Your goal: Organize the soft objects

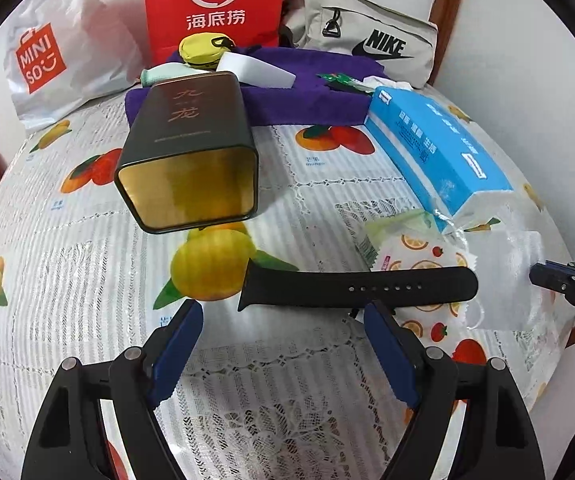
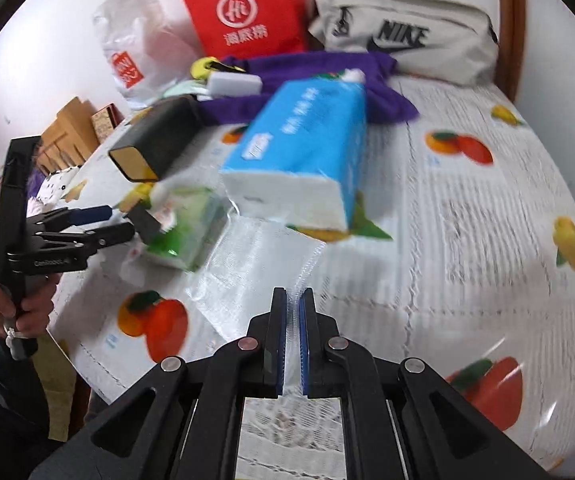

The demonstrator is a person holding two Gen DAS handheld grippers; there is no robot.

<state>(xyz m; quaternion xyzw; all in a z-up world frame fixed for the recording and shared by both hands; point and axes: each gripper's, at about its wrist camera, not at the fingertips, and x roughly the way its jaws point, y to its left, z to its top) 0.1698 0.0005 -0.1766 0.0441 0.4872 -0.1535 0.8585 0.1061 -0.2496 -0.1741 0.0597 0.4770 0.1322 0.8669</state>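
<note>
A black watch strap (image 1: 357, 286) lies flat on the fruit-print tablecloth just ahead of my left gripper (image 1: 283, 316), which is open and empty. A clear plastic bag (image 2: 255, 268) lies on the table; my right gripper (image 2: 295, 300) is shut on its near edge. The bag also shows in the left wrist view (image 1: 515, 276), with the right gripper (image 1: 543, 276) at its right side. A small fruit-print wipes pack (image 1: 411, 256) lies under the strap's right end. A blue tissue pack (image 1: 439, 152) lies behind it.
A dark tin (image 1: 191, 148) lies on its side, open end toward me. A purple cloth (image 1: 307, 88) at the back holds a yellow pouch (image 1: 203, 50) and a white block (image 1: 255, 70). Behind are a red bag (image 1: 211, 4), a Miniso bag (image 1: 59, 56) and a Nike pouch (image 1: 367, 36).
</note>
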